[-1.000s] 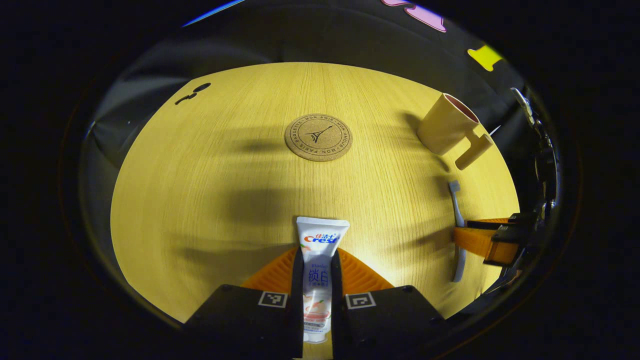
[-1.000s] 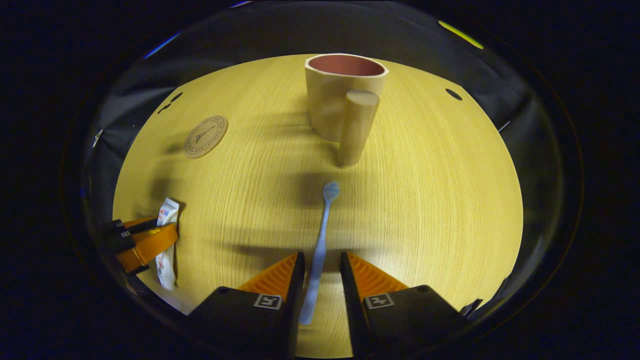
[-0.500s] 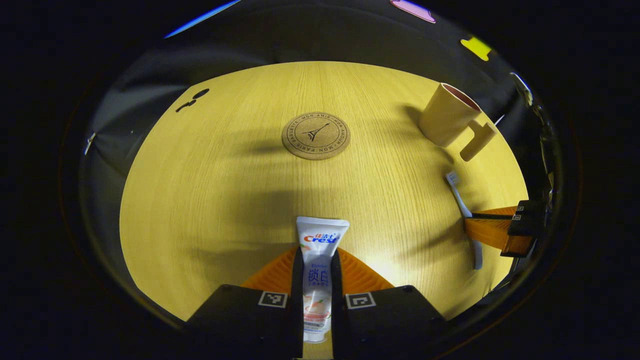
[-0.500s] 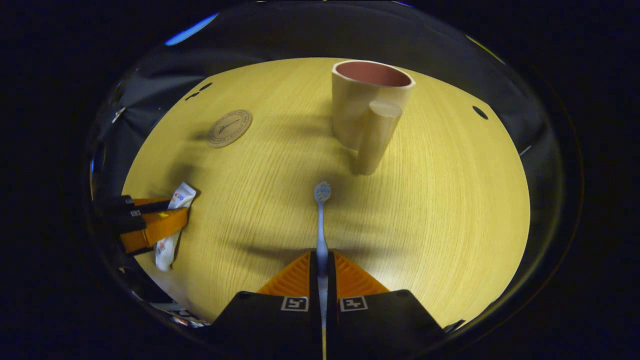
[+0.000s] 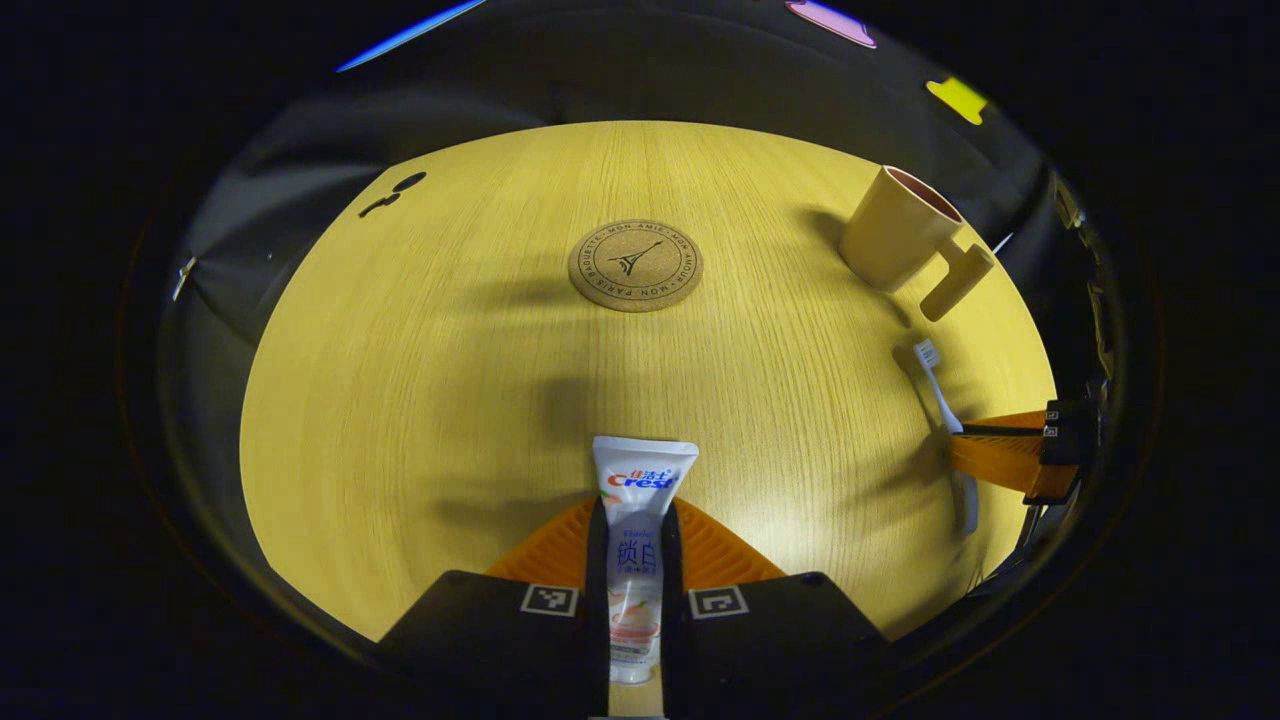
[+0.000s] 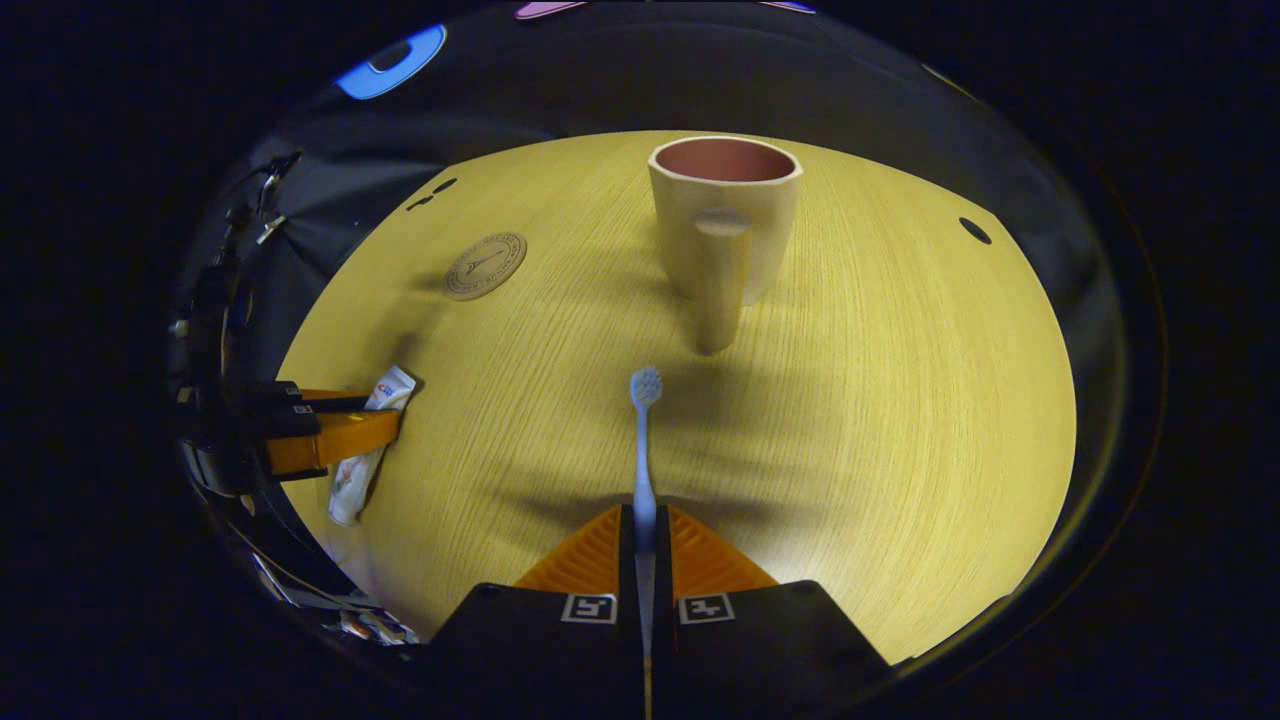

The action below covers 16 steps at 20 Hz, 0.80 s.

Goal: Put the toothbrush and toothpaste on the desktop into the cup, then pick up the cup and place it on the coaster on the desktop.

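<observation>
In the left gripper view my left gripper [image 5: 634, 515] is shut on a white toothpaste tube [image 5: 638, 490] that points forward over the wooden table [image 5: 450, 380]. In the right gripper view my right gripper [image 6: 645, 520] is shut on the handle of a pale blue toothbrush [image 6: 643, 440], its head aimed at the beige cup [image 6: 725, 225]. The cup [image 5: 898, 240] stands upright at the far right in the left gripper view, handle toward the right gripper [image 5: 1005, 462]. The round cork coaster [image 5: 635, 265] lies mid-table. The left gripper [image 6: 335, 440] with the tube shows at the left in the right gripper view.
The coaster [image 6: 485, 266] lies left of the cup in the right gripper view. Small dark holes [image 5: 392, 190] mark the table's far left, another hole [image 6: 974, 231] its far right. Dark cloth surrounds the round table edge.
My right gripper closed on the toothbrush handle and lifted it, swinging until the cup is straight ahead. The left gripper keeps its hold on the toothpaste, raised slightly.
</observation>
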### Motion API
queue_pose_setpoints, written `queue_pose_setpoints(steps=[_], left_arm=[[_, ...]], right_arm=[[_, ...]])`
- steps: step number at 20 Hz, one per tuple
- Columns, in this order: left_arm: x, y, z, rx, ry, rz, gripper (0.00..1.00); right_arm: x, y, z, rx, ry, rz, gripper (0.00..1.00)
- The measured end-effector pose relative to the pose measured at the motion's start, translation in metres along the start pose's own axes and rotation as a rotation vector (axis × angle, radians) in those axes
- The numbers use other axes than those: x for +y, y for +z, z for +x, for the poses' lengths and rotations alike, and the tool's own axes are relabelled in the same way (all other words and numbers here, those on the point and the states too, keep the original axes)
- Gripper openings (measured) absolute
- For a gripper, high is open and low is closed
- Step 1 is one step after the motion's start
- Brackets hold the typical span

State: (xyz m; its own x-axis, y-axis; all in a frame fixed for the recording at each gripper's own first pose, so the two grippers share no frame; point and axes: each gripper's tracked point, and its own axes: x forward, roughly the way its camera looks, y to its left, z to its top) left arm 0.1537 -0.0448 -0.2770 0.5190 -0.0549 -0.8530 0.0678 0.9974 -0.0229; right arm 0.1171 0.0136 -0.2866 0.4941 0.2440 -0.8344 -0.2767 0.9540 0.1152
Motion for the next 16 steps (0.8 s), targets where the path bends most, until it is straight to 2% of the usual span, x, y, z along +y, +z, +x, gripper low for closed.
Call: queue_pose_setpoints(steps=[5, 8, 12, 16], left_arm=[[0.001, 0.000, -0.014, -0.030, -0.015, -0.069, 0.26], [0.000, 0.014, -0.033, -0.081, -0.022, -0.090, 0.25], [-0.013, 0.051, -0.068, -0.198, -0.061, -0.121, 0.26], [-0.040, 0.110, -0.115, -0.372, -0.122, -0.120, 0.25]], right_arm=[[-0.009, 0.003, -0.004, -0.025, 0.015, 0.035, 0.07], [-0.015, -0.001, -0.025, -0.039, 0.032, 0.038, 0.07], [-0.018, 0.004, -0.045, -0.079, 0.052, 0.059, 0.07], [-0.024, 0.008, -0.065, -0.120, 0.072, 0.076, 0.07]])
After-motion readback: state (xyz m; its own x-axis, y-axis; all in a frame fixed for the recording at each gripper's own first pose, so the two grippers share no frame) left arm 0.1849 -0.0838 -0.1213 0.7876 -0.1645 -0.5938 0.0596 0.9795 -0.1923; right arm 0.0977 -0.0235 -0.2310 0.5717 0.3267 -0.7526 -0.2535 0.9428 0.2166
